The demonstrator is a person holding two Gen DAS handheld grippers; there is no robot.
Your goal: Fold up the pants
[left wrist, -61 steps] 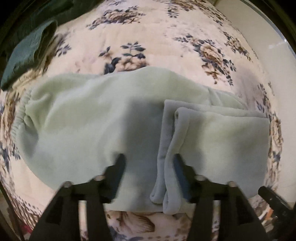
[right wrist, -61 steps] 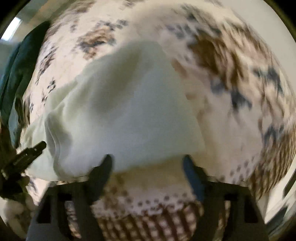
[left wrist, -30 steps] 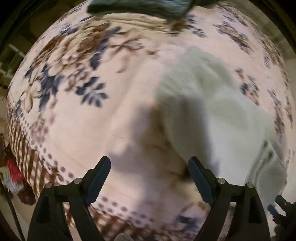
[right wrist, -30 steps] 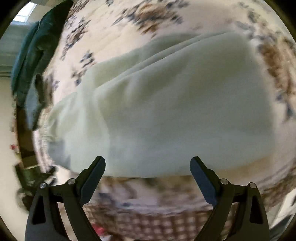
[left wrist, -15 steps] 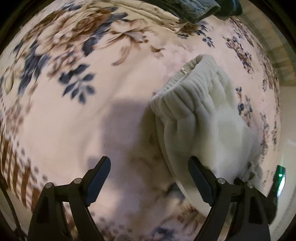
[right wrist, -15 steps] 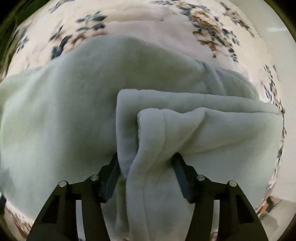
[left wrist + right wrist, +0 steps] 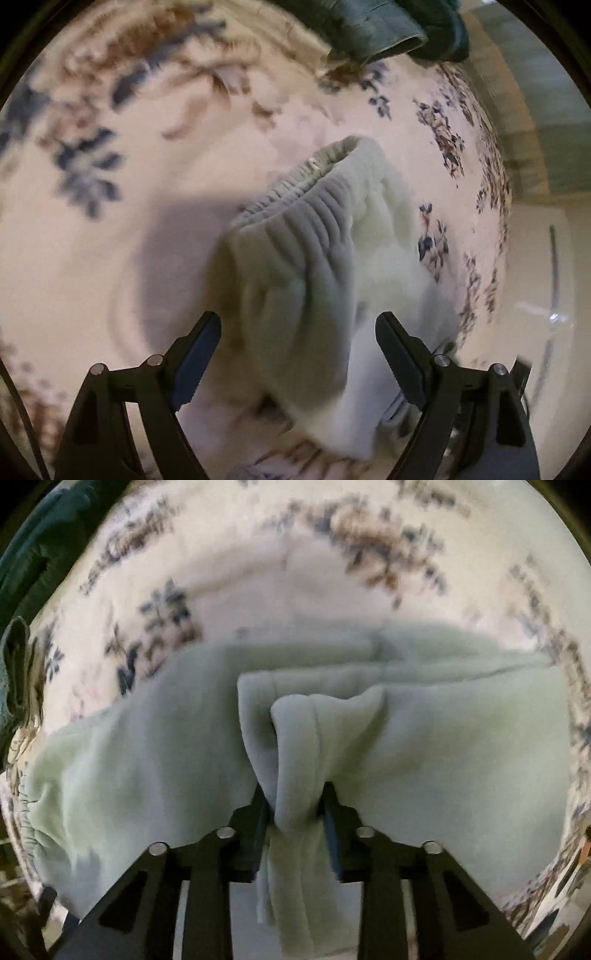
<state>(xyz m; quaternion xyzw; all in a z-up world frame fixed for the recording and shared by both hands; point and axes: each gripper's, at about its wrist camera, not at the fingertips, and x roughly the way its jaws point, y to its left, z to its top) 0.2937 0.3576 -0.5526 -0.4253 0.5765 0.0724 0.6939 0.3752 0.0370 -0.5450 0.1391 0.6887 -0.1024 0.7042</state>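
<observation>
Right wrist: pants [image 7: 295, 775] between tongs [image 7: 293, 805].

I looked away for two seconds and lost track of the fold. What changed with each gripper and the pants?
The right gripper closed its jaws on the folded leg ends of the pants, which it had only been hovering over. The left gripper let those leg ends go, opened, and swung over to the waistband, which now sits ahead of its open jaws, not yet gripped. The pants remain on the floral blanket.
</observation>
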